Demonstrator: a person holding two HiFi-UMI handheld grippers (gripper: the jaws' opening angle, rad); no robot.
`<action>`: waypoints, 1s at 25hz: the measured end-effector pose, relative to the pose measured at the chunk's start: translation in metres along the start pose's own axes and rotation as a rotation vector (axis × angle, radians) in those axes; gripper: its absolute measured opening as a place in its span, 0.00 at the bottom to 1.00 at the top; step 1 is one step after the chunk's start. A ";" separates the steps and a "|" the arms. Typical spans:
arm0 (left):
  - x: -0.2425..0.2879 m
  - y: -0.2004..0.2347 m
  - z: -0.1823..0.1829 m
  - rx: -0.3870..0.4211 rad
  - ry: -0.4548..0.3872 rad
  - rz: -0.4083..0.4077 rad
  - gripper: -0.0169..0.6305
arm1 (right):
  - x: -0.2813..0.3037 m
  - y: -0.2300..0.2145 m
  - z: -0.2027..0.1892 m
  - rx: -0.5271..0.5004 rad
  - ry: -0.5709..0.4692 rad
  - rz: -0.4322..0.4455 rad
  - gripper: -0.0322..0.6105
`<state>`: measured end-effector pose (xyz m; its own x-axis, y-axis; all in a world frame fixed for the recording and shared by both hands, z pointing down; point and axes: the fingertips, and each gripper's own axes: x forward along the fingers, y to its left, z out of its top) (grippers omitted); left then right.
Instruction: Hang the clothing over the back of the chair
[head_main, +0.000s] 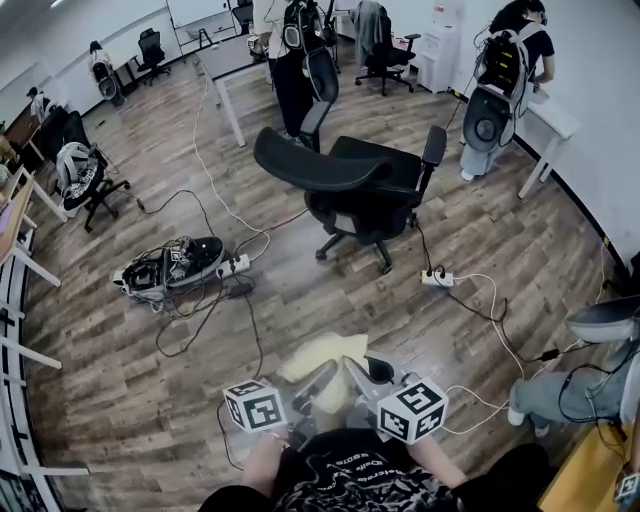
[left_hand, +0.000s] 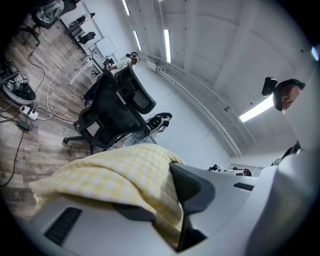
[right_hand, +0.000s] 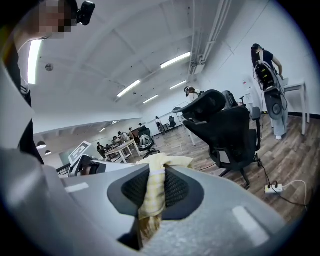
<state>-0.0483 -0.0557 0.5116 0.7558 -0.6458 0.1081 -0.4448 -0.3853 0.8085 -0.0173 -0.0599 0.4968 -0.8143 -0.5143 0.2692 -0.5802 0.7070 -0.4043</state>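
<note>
A pale yellow checked garment (head_main: 325, 356) hangs between my two grippers, low in the head view above the wooden floor. My left gripper (head_main: 312, 388) is shut on one part of it; in the left gripper view the cloth (left_hand: 120, 175) drapes over one jaw and is pinched by the black pad (left_hand: 192, 187). My right gripper (head_main: 366, 374) is shut on another part, and the fabric (right_hand: 154, 185) is squeezed between its pads. The black office chair (head_main: 350, 185) stands ahead of both grippers, apart from the garment, also visible as the chair (left_hand: 112, 112) and the chair (right_hand: 225, 127).
A power strip (head_main: 437, 278) and loose cables lie on the floor beside the chair. A dark device (head_main: 170, 268) sits at the left. People with backpacks (head_main: 505, 70) stand at white desks (head_main: 548, 122) behind. A seated person's leg (head_main: 555, 392) is at the right.
</note>
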 end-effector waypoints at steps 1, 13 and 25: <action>0.005 0.000 0.004 0.007 -0.002 0.005 0.19 | 0.001 -0.005 0.004 -0.004 0.000 0.003 0.11; 0.048 0.002 0.041 -0.093 -0.154 0.049 0.18 | 0.012 -0.048 0.041 -0.023 -0.033 0.070 0.11; 0.082 0.001 0.057 0.003 -0.194 0.105 0.17 | 0.012 -0.080 0.061 -0.053 -0.038 0.078 0.11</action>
<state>-0.0138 -0.1470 0.4878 0.5989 -0.7970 0.0780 -0.5176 -0.3109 0.7971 0.0204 -0.1526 0.4794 -0.8565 -0.4738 0.2048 -0.5157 0.7699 -0.3758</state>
